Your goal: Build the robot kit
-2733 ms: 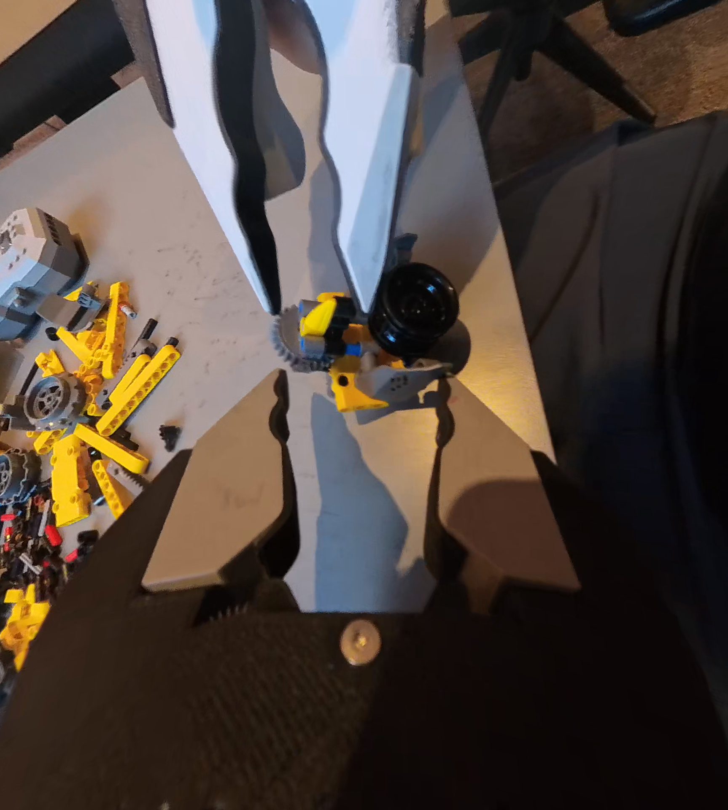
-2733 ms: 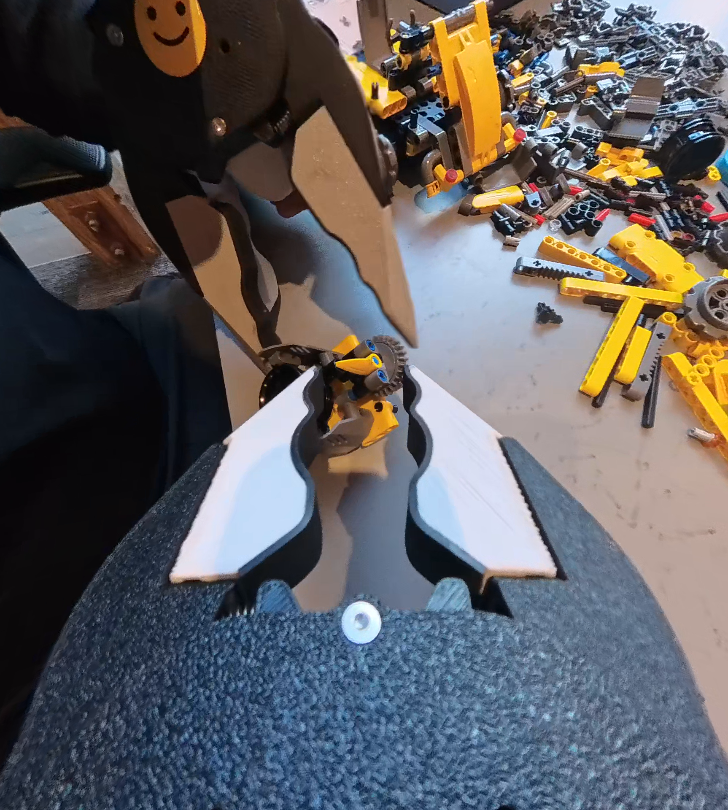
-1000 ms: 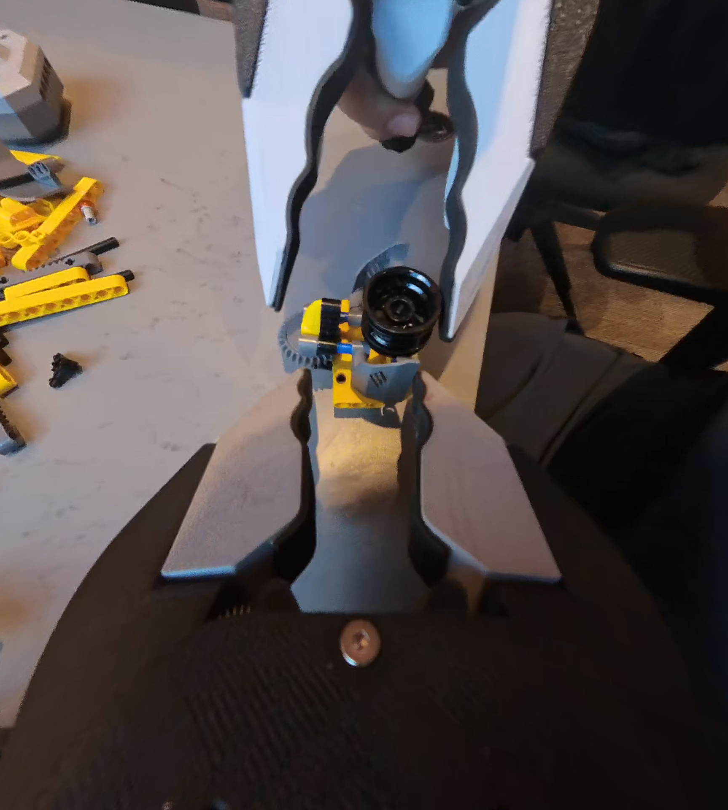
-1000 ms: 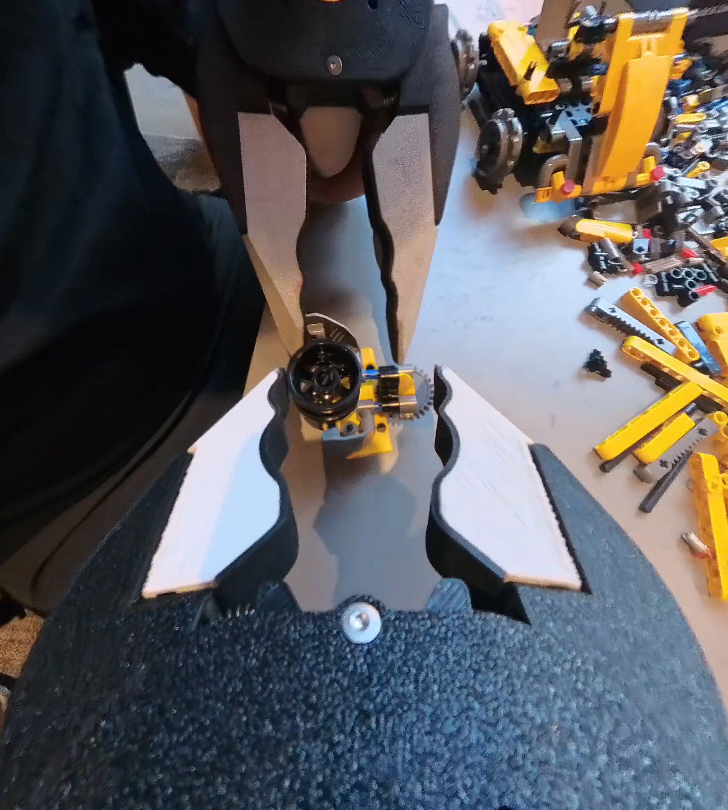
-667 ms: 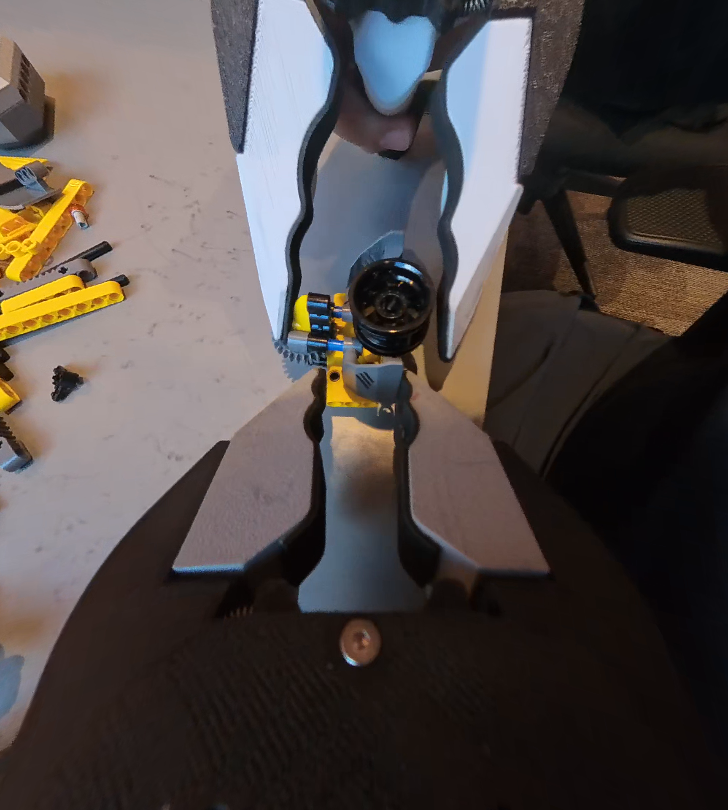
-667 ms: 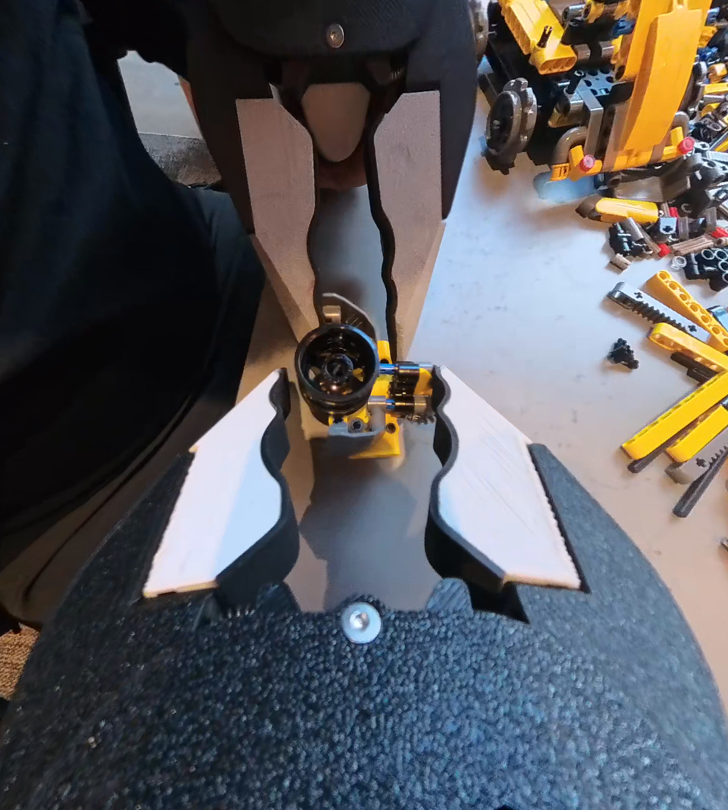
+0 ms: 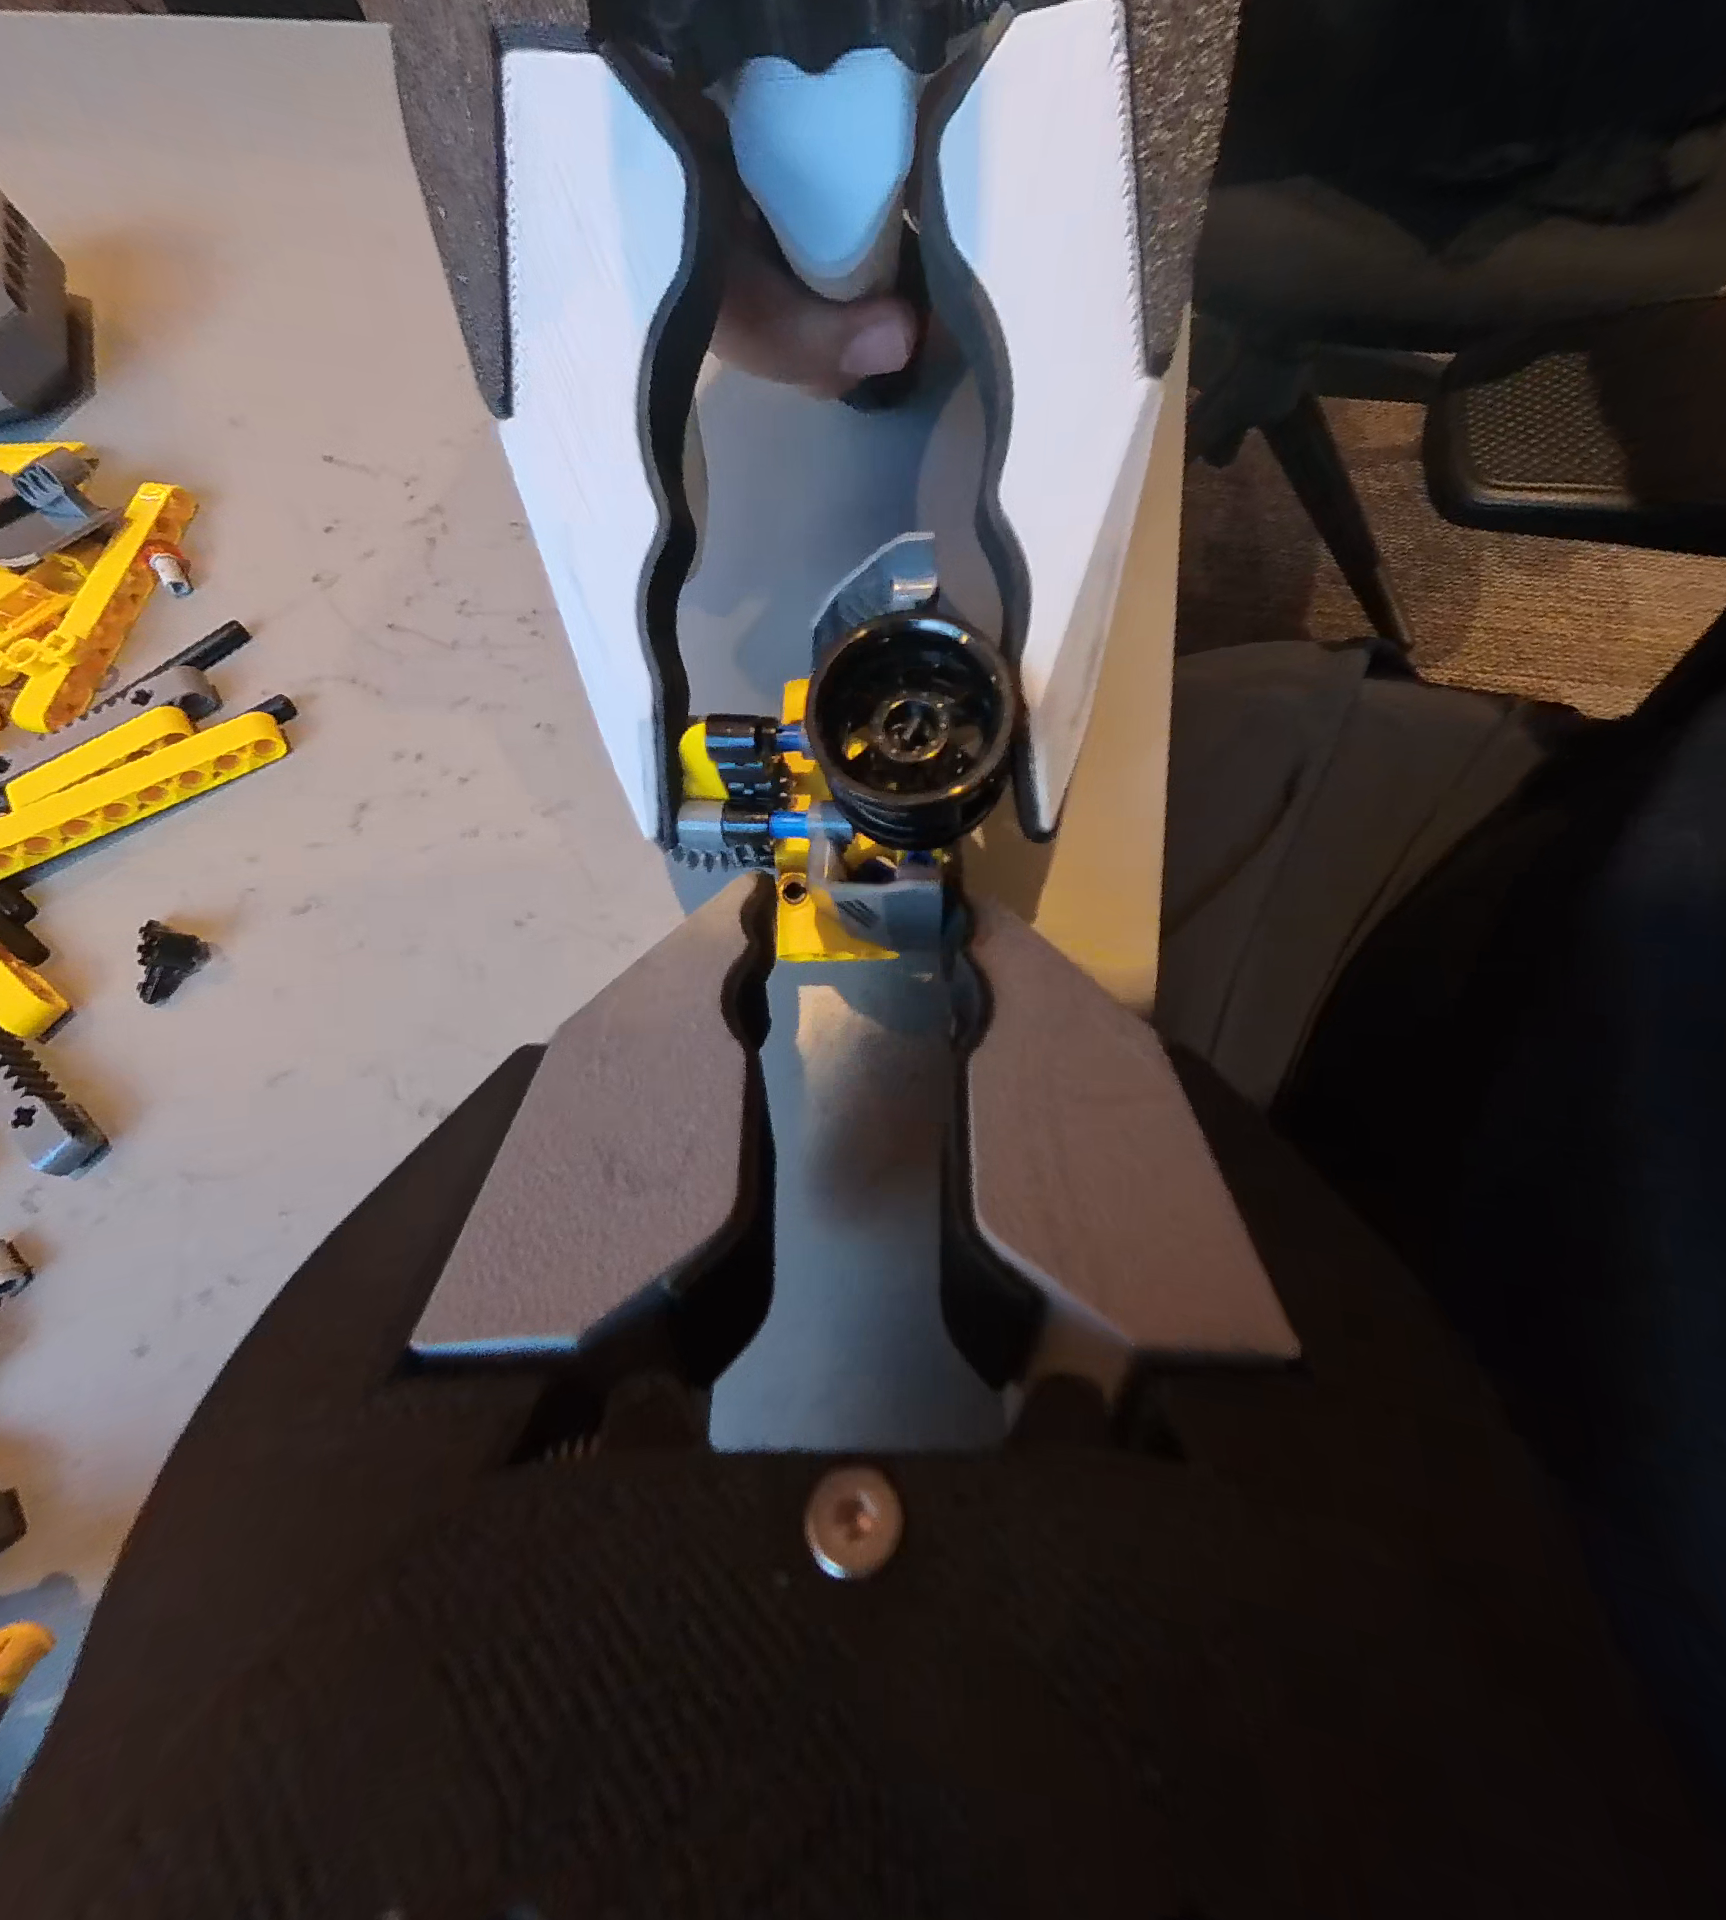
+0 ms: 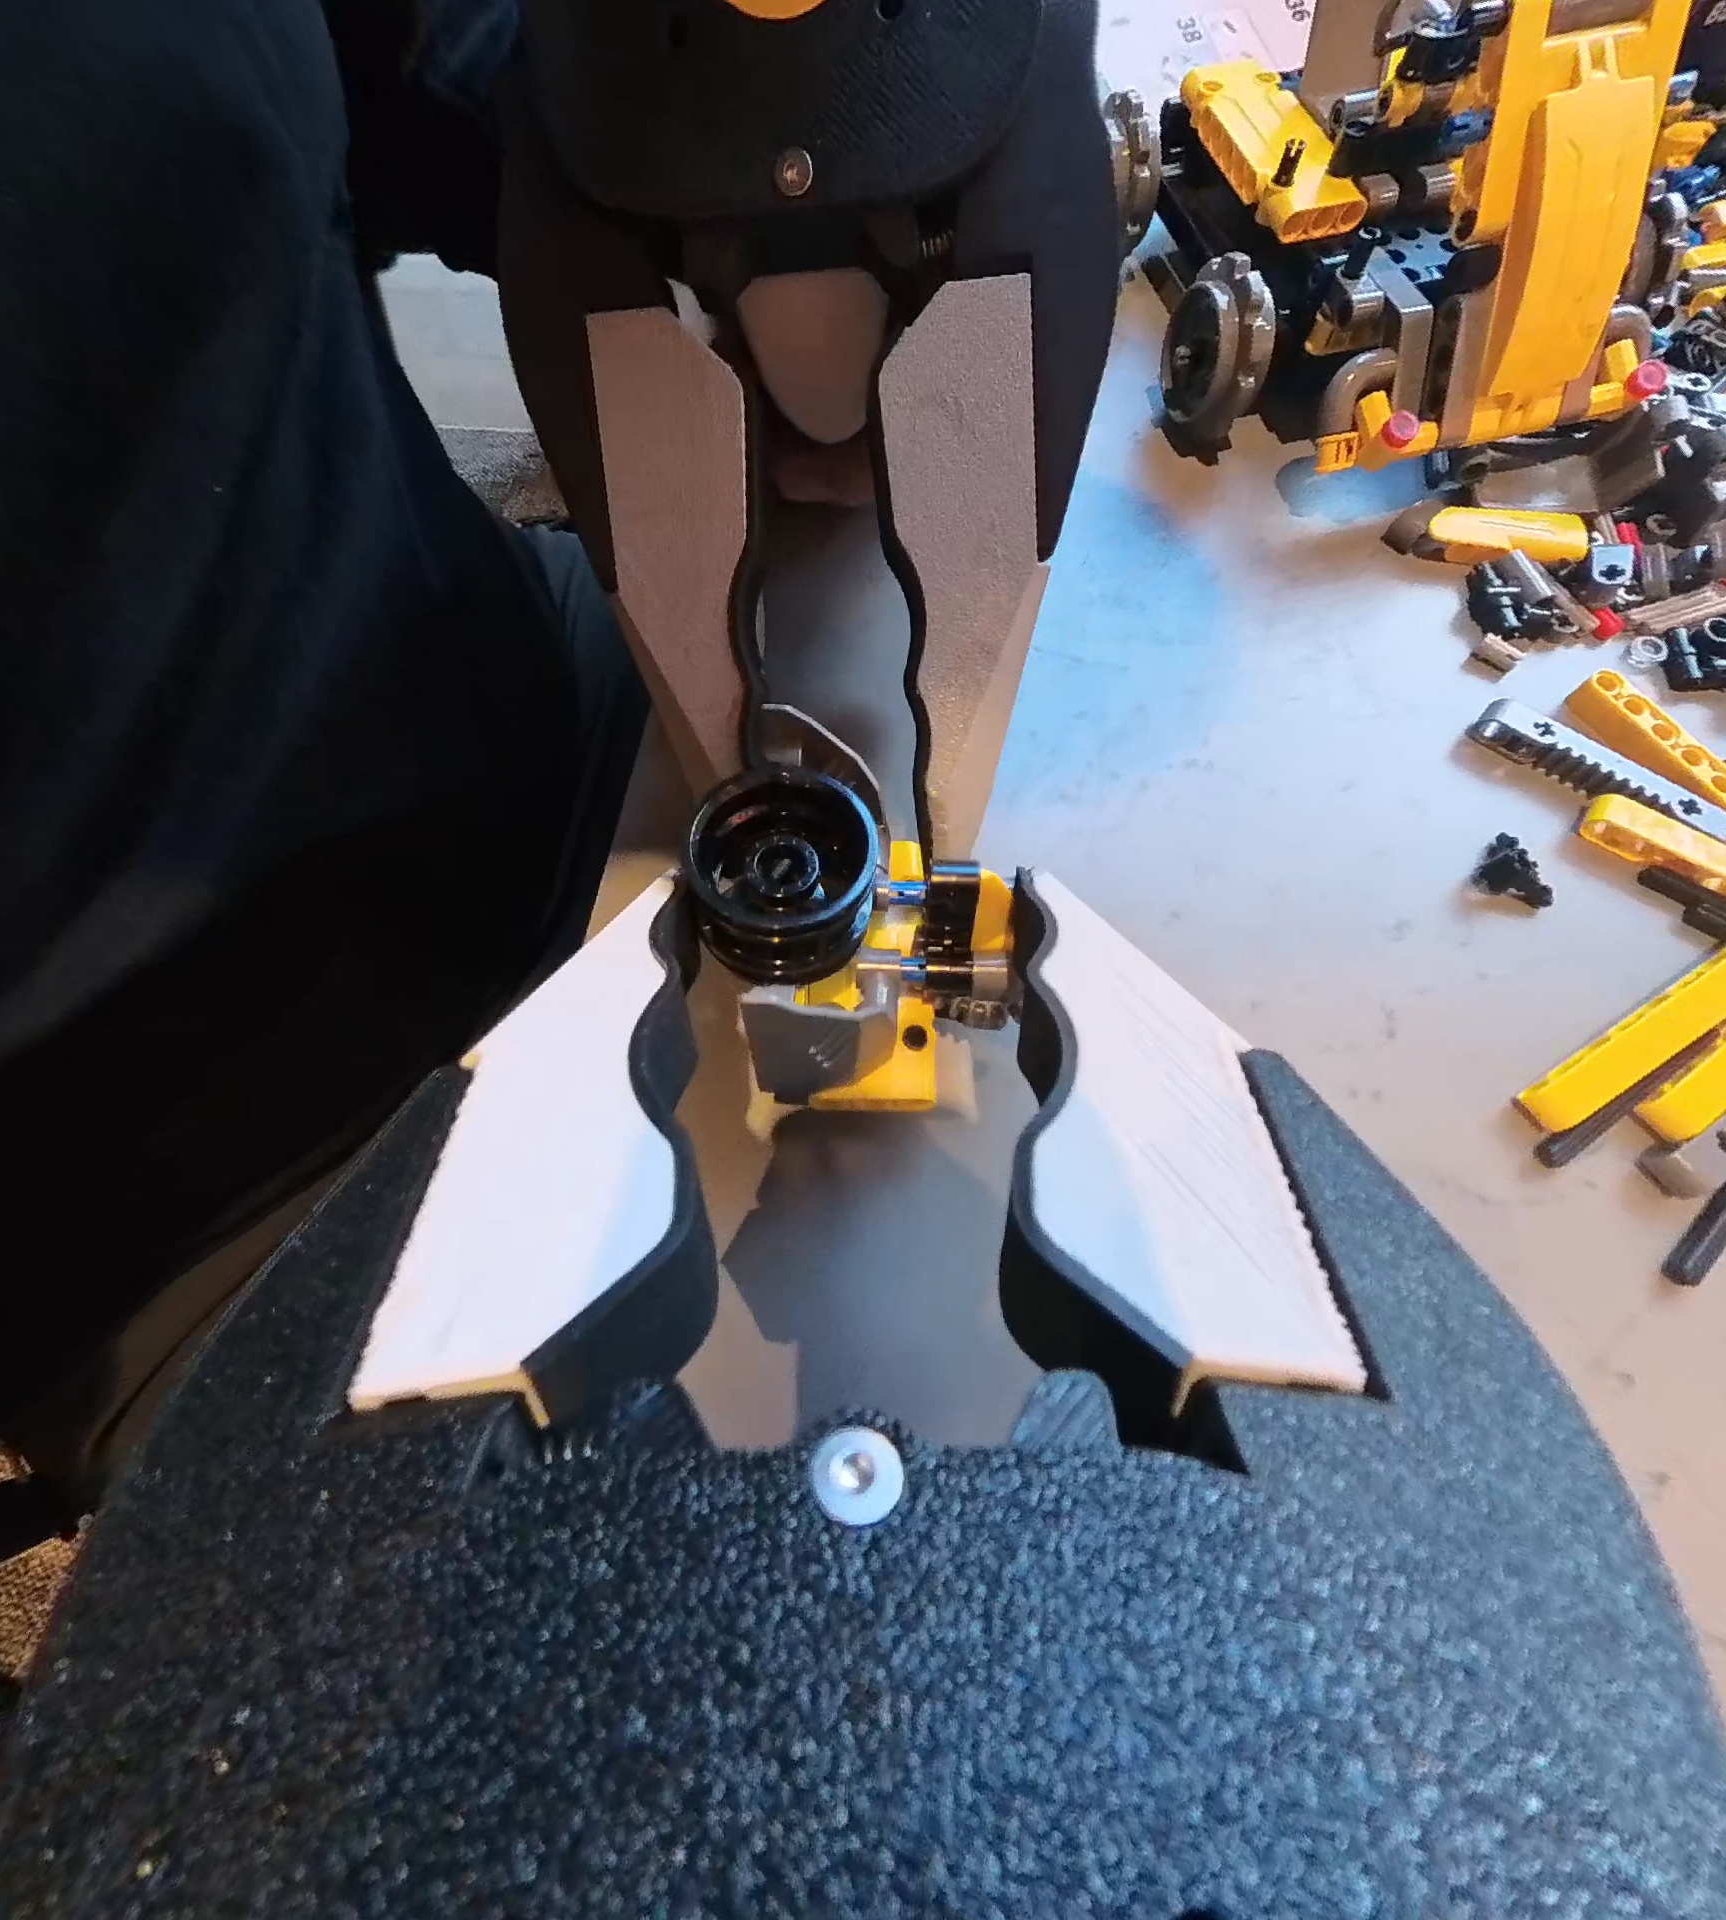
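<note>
Setting: pale bench (image 7: 339, 582), its edge by a person in dark clothes; office chair legs on carpet beyond.
Left tongs (image 7: 854, 914): narrow, tips pinching the yellow-and-grey base of a small brick assembly (image 7: 838, 821), likely to steady it from below.
Right tongs (image 8: 843, 914): meeting it head-on, one tip by the black wheel hub (image 8: 781, 899), the other against the black connector stack on the gear side; looks closed on the assembly, contact on the hub side hard to confirm.
Assembly place: between both tongs, at the near bench edge, hub side towards the person.
Left of it in the left wrist view: loose yellow beams (image 7: 111, 779), grey toothed rack (image 7: 2, 1081), small black pin (image 7: 168, 956), grey block far left.
Far right in the right wrist view: half-built yellow vehicle (image 8: 1461, 208) amid scattered parts.
</note>
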Demonstrator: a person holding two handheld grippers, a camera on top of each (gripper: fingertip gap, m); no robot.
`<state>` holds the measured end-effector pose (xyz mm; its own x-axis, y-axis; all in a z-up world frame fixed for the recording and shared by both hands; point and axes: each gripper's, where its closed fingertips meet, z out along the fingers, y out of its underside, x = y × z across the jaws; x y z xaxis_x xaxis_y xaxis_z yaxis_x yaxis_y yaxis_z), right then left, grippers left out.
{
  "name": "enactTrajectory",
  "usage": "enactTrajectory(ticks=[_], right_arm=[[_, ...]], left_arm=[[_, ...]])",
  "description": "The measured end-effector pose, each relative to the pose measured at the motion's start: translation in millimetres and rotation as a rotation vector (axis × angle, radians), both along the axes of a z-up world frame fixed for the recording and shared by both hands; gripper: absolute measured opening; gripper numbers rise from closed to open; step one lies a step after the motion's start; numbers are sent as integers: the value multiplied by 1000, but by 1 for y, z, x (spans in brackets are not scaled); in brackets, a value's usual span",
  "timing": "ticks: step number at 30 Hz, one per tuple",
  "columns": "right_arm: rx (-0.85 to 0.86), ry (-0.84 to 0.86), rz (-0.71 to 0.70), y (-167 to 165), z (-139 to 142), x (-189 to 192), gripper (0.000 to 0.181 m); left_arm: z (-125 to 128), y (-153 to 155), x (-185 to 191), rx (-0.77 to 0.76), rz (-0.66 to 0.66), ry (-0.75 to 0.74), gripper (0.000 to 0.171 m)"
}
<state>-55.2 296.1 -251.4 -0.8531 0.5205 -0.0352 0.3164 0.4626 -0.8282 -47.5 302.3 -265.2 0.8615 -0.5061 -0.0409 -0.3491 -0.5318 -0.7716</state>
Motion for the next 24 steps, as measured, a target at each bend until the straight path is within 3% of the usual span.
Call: enactTrajectory(ticks=[14,24], right_arm=[[-84,-96,3,-2,3,4,66],[-101,-127,-13,-4,2,6,65]], left_arm=[[-1,1,1,32,-75,72,30],[-1,-2,5,-109,-37,-56,30]])
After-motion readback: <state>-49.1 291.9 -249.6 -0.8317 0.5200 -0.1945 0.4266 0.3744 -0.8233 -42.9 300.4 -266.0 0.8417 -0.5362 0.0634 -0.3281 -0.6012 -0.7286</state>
